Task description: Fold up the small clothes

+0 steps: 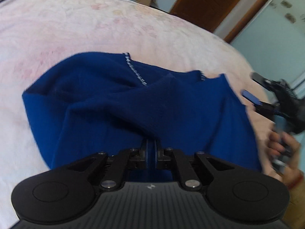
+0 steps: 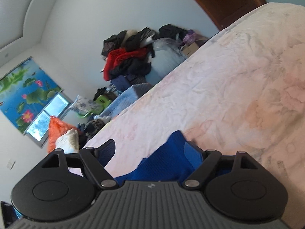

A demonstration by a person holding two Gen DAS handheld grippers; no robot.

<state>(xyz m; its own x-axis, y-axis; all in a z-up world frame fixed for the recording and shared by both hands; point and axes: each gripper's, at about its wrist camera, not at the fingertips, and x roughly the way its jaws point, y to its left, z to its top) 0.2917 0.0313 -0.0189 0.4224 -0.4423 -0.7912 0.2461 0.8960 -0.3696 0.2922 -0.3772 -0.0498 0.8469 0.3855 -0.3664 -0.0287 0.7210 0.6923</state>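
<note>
A dark blue garment [image 1: 122, 103] with a line of small white stitches lies bunched on the pink bedspread [image 1: 76, 30]. My left gripper [image 1: 151, 148] is shut on a fold of it at its near edge. My right gripper [image 1: 255, 89] shows at the right of the left wrist view, jaws apart, just off the garment's right edge. In the right wrist view the right gripper [image 2: 150, 148] is open, and a corner of the blue garment [image 2: 171, 158] lies between its fingers, against the right one.
The bedspread [image 2: 228, 87] fills most of both views. Beyond the bed's far edge stand piles of clothes [image 2: 127, 57], bags and a cardboard box [image 2: 190, 47]. A brown wooden door [image 1: 207, 2] is at the back right.
</note>
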